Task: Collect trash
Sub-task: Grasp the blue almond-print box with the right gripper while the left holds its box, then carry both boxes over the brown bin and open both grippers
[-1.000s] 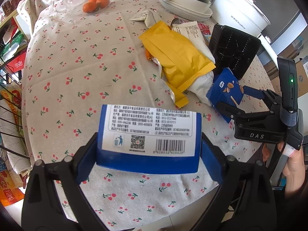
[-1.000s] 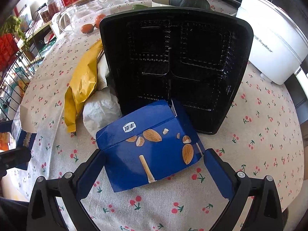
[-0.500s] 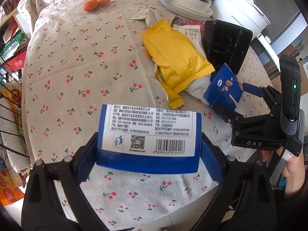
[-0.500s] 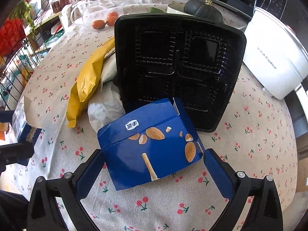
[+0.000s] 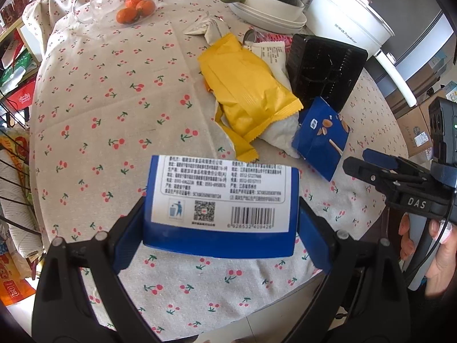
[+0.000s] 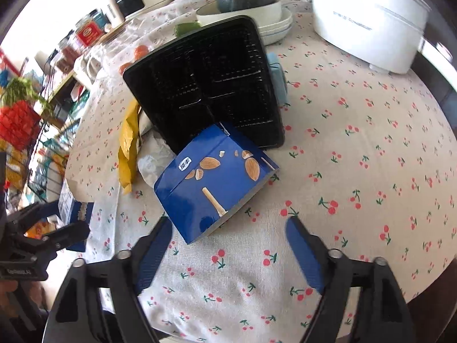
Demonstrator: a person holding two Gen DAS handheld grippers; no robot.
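Observation:
My left gripper (image 5: 220, 223) is shut on a blue box with a white barcode label (image 5: 221, 200), held above the near table edge. A second blue box with almond pictures (image 6: 214, 183) lies on the cherry-print tablecloth; it also shows in the left wrist view (image 5: 321, 134). My right gripper (image 6: 228, 234) is open and empty, just short of that box, and shows at the right of the left wrist view (image 5: 371, 163). Behind it lie a black plastic tray (image 6: 211, 85), a yellow wrapper (image 5: 245, 85) and white crumpled paper (image 5: 278, 135).
A white electric pot (image 6: 368, 14) stands at the far right. White dishes with a dark squash (image 5: 271, 3) sit at the back. A glass bowl with oranges (image 5: 134, 8) is far left. A wire rack (image 5: 11, 171) stands beside the table's left edge.
My right gripper has pulled back and to the right from the almond box, which now lies ahead of the fingers instead of between them. The left gripper stays shut on its box.

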